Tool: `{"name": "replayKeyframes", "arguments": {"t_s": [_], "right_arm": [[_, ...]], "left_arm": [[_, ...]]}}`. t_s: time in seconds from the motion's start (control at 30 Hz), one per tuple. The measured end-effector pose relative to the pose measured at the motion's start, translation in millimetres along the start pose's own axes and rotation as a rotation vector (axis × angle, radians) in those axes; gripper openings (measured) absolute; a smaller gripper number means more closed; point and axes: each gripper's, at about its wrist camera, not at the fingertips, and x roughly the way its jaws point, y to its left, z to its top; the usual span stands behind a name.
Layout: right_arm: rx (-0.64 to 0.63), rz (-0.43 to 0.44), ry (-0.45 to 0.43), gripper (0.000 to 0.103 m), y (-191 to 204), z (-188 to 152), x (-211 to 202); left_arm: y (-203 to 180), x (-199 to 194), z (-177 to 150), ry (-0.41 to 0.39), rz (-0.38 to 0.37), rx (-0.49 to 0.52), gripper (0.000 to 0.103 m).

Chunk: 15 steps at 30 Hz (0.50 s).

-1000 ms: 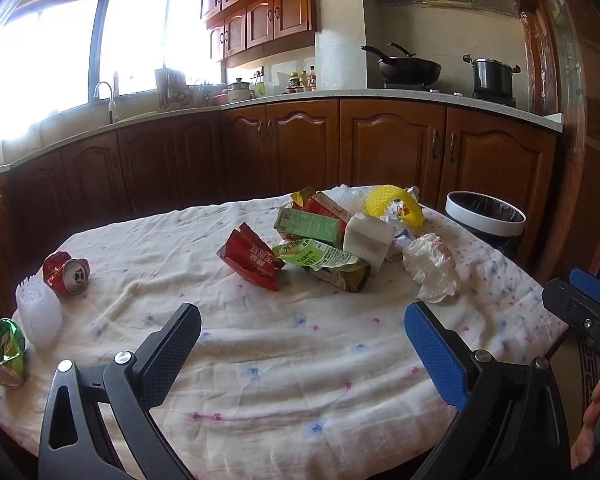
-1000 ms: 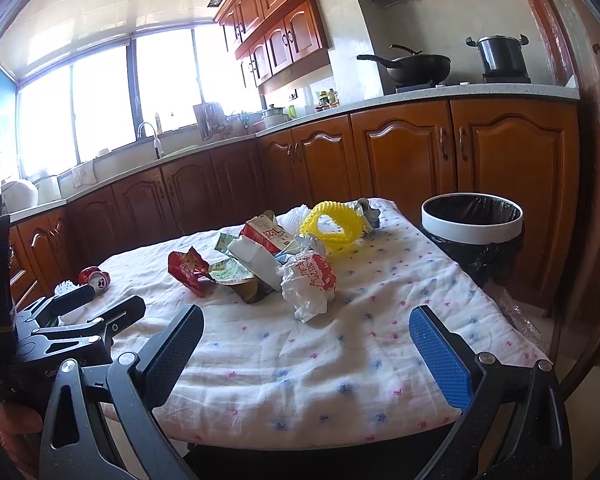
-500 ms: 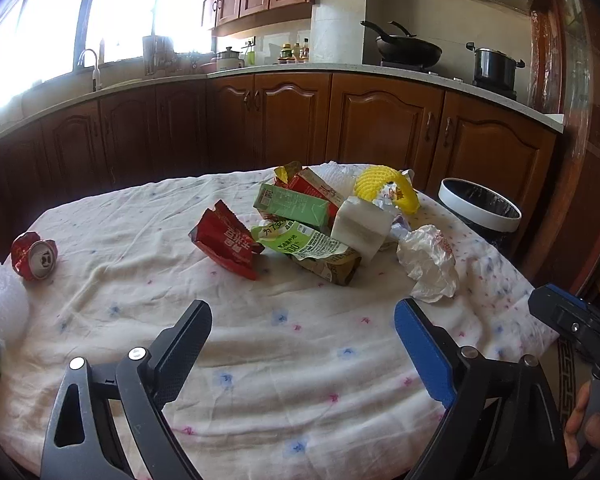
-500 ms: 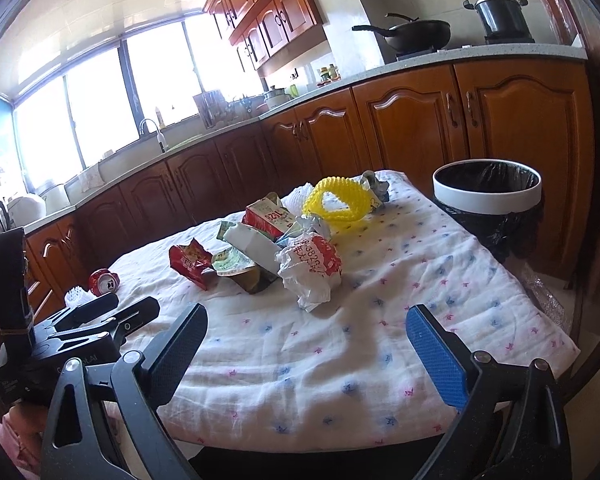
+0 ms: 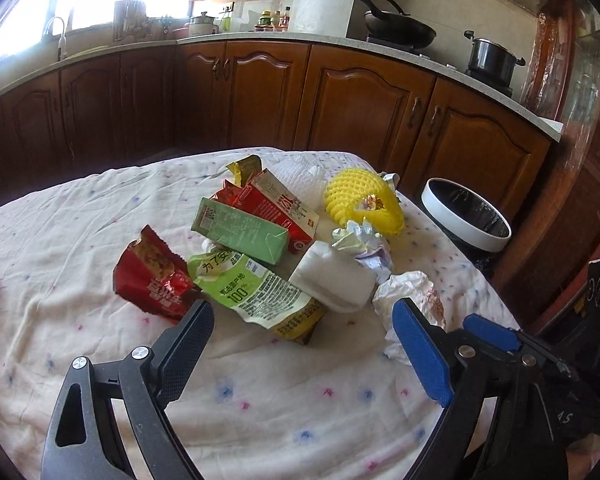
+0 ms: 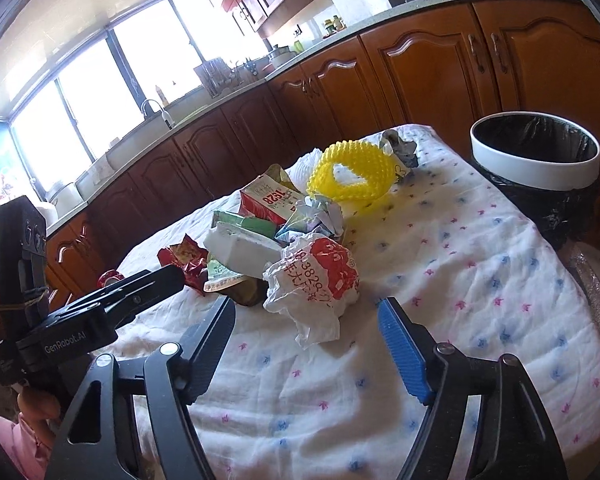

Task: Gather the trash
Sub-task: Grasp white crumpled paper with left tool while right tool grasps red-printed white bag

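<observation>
A kitchen of brown cabinets surrounds a cloth-covered table (image 5: pixel 80 360) heaped with trash. The left claw (image 5: pixel 302 344) hangs apart and empty before a green pouch (image 5: pixel 256 292), a red snack bag (image 5: pixel 152 276) at ten o'clock. The right claw (image 6: pixel 306 334) is closing, still apart, around a crumpled wrapper (image 6: pixel 316 276). The lined bin (image 6: pixel 536 152) stands at two o'clock, off the table.
</observation>
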Motion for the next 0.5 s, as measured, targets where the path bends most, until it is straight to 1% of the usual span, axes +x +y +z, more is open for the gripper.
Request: {"name": "replayKeyframes", "arguments": {"t_s": [0.17,0.2,0.23,0.27,0.3,0.33,0.37,0.4,0.43,0.5], "right_arm": [[0.013,0.015,0.057,0.066,-4.6,4.2,24.4],[0.018,0.023,0.069,0.062,-5.8,4.3,28.6],[0.022,0.031,0.081,0.060,-7.1,4.2,32.6],[0.026,0.038,0.093,0.051,-8.7,3.7,36.1],[0.031,0.042,0.100,0.042,-10.1,3.0,37.7],[0.037,0.046,0.101,0.039,-12.0,2.7,37.8],[0.043,0.055,0.097,0.037,-14.2,2.2,35.9],[0.052,0.061,0.095,0.035,-16.3,2.3,33.4],[0.061,0.064,0.090,0.034,-18.4,2.2,29.5],[0.071,0.072,0.077,0.030,-21.5,2.4,20.0]], "left_arm": [[-0.8,29.2,18.8,0.045,-0.002,-0.013,0.090],[-3.2,35.0,20.6,0.051,-0.004,-0.014,0.087],[-4.3,40.5,23.1,0.059,-0.008,-0.013,0.083],[-5.2,45.1,24.2,0.068,-0.015,-0.011,0.074],[-5.9,49.2,25.3,0.077,-0.031,-0.010,0.068],[-6.8,52.6,26.7,0.083,-0.053,-0.009,0.064],[-8.6,54.2,27.5,0.085,-0.071,-0.001,0.052],[-10.0,53.1,28.0,0.084,-0.086,0.008,0.044],[-11.4,52.8,28.1,0.082,-0.088,0.019,0.043],[-15.0,52.3,27.0,0.076,-0.086,0.041,0.039]]}}
